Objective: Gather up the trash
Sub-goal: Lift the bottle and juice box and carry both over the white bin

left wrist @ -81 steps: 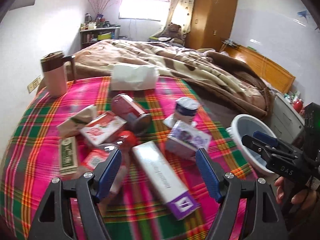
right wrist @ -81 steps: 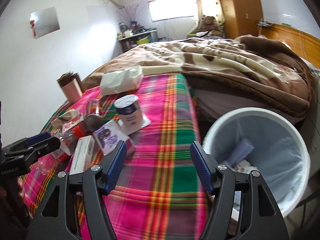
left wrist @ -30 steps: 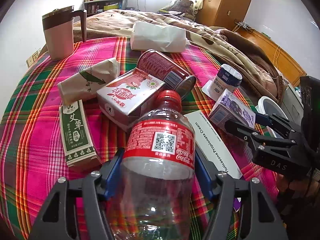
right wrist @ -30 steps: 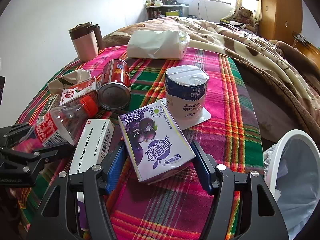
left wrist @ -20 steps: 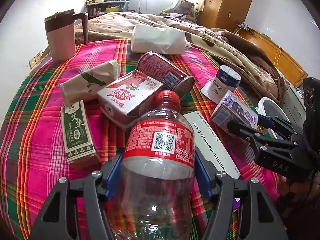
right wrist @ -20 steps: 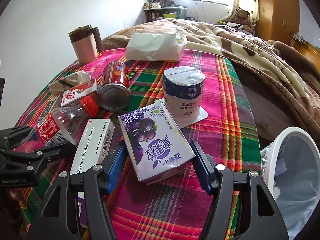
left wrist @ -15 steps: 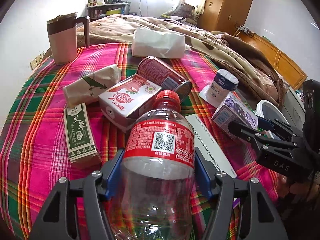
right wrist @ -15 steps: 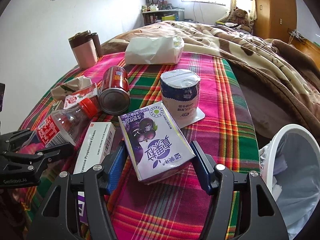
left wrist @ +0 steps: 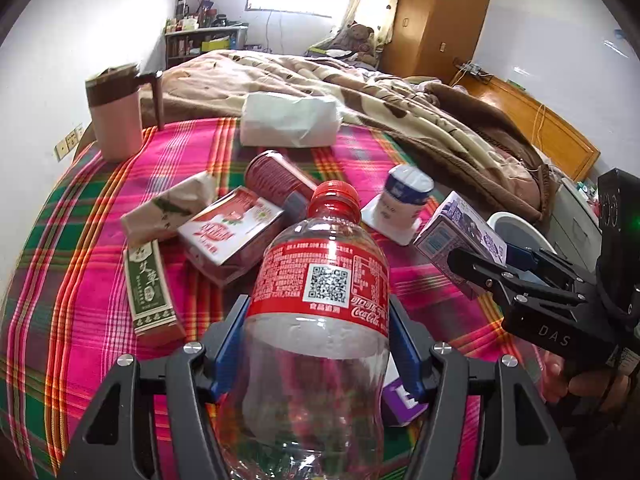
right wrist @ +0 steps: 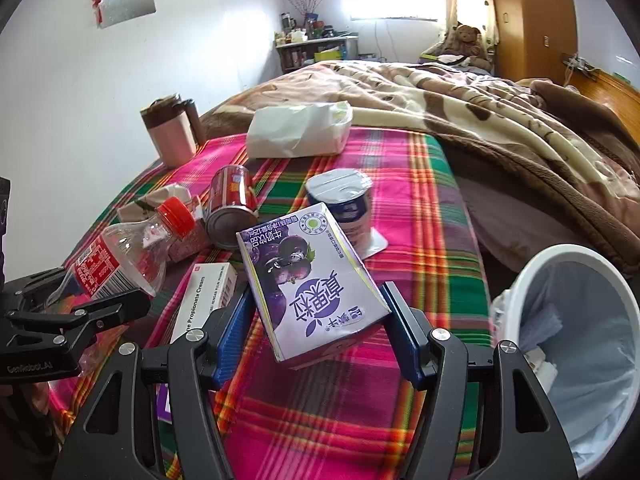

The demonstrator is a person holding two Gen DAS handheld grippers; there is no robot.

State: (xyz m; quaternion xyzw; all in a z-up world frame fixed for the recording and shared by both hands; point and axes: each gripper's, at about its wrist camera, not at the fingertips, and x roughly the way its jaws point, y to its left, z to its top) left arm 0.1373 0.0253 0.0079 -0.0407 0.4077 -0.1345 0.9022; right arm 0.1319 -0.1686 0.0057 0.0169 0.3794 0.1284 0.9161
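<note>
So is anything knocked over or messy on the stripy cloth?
Yes. The red can lies tipped on its side instead of standing, next to the upright yogurt cup. A crumpled wrapper and cartons are scattered around it. Nothing looks spilled. The left claw grips the plastic bottle; the right claw grips the purple carton.

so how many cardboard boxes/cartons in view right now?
4. Purple carton held in the right gripper; red-and-white carton beside the can; green box near the cloth's left edge; white cream box behind the bottle. Others may be hidden.
</note>
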